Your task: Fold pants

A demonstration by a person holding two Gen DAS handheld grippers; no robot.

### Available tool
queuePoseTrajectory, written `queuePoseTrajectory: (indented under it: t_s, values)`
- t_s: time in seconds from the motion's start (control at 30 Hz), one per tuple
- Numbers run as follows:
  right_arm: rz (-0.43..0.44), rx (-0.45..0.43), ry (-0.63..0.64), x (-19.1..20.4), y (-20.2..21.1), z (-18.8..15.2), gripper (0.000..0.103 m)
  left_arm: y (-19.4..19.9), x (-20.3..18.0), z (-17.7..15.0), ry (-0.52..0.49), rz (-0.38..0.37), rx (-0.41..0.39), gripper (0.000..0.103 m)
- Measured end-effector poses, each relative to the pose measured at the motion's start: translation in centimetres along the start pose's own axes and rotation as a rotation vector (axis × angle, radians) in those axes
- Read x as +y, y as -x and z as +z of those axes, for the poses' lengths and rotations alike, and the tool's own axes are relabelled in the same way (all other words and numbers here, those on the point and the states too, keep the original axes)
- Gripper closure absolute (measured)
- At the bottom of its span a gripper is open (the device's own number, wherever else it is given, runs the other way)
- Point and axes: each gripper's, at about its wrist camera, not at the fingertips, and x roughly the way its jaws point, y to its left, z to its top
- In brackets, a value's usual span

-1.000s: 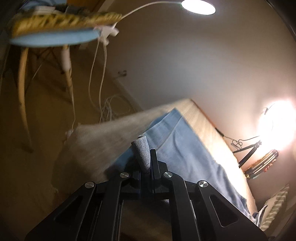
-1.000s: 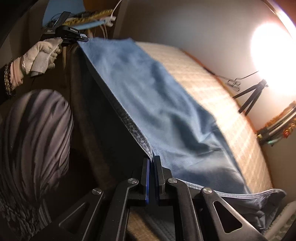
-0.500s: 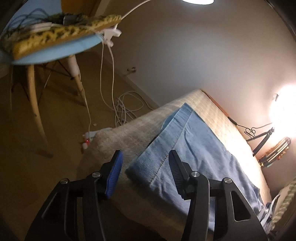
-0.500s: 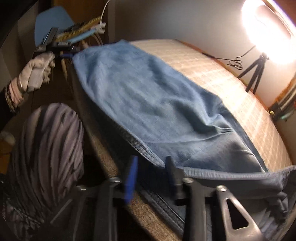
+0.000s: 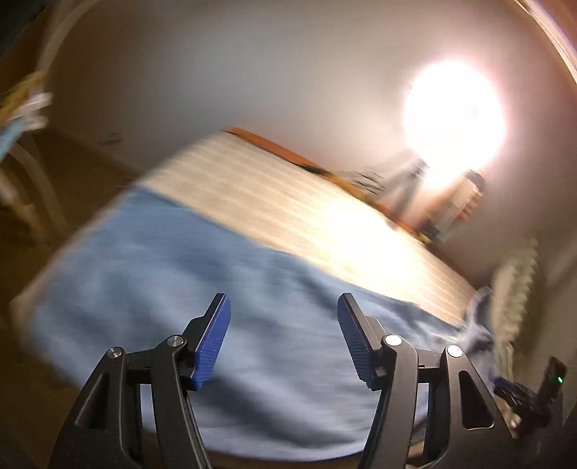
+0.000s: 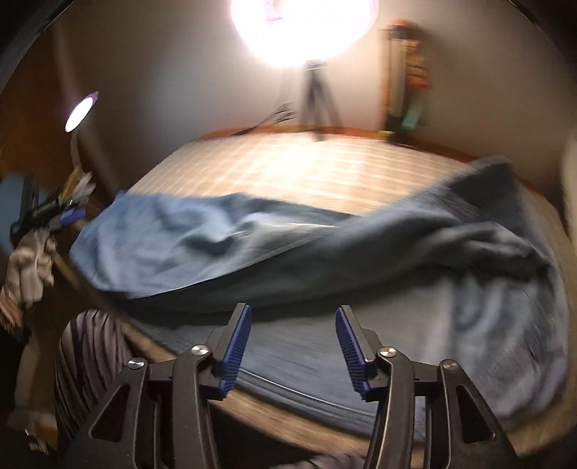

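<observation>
The blue pants lie spread along the near side of the striped bed. In the right wrist view the pants lie across the bed with one leg folded over the other and the cloth rumpled at the right. My left gripper is open and empty, just above the pants. My right gripper is open and empty, above the near edge of the pants. The left gripper also shows in the right wrist view, held in a gloved hand at the bed's left end. Both views are motion-blurred.
A bright ring lamp on a tripod stands behind the bed. A small lamp glows at the left. A chair stands left of the bed. A patterned pillow lies at the right end.
Both grippers were shut on the pants' edge a second ago; both have opened and let go. The pants now lie on the bed. Both cameras have swung toward the bed's middle.
</observation>
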Motion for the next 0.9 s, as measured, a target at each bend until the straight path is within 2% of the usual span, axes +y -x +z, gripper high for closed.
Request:
queuePoseTrajectory:
  t_s: [0.17,0.27,0.4,0.57,0.63,0.73,0.9]
  values:
    - [-0.069,-0.035,-0.109,-4.7,2.2,-1.0,0.043,-4.5,-8.8,0.6,-0.148,-0.155,0.136,0.042]
    - [-0.089,-0.051,-0.170,-6.9,3.2,-1.5,0.041,-7.0,-13.4,0.5,-0.199,-0.257,0.216,0.042]
    - [-0.101,-0.076,-0.239,-9.4,4.4,-1.9,0.040,-11.2,-20.8,-0.4,-0.296,-0.352,0.316,0.042]
    - [-0.142,-0.109,-0.276,-12.1,6.2,-2.0,0.038,-16.4,-28.3,-2.9,-0.353,-0.438,0.452,0.042]
    - [-0.150,-0.120,-0.292,-13.3,6.8,-2.0,0.037,-18.5,-30.9,-4.2,-0.366,-0.448,0.503,0.036]
    - [-0.161,-0.127,-0.304,-14.8,7.6,-1.9,0.037,-21.1,-33.5,-5.7,-0.393,-0.447,0.558,0.036]
    - [-0.206,-0.135,-0.288,-17.2,8.7,-1.6,0.037,-25.2,-36.3,-7.7,-0.394,-0.396,0.610,0.036]
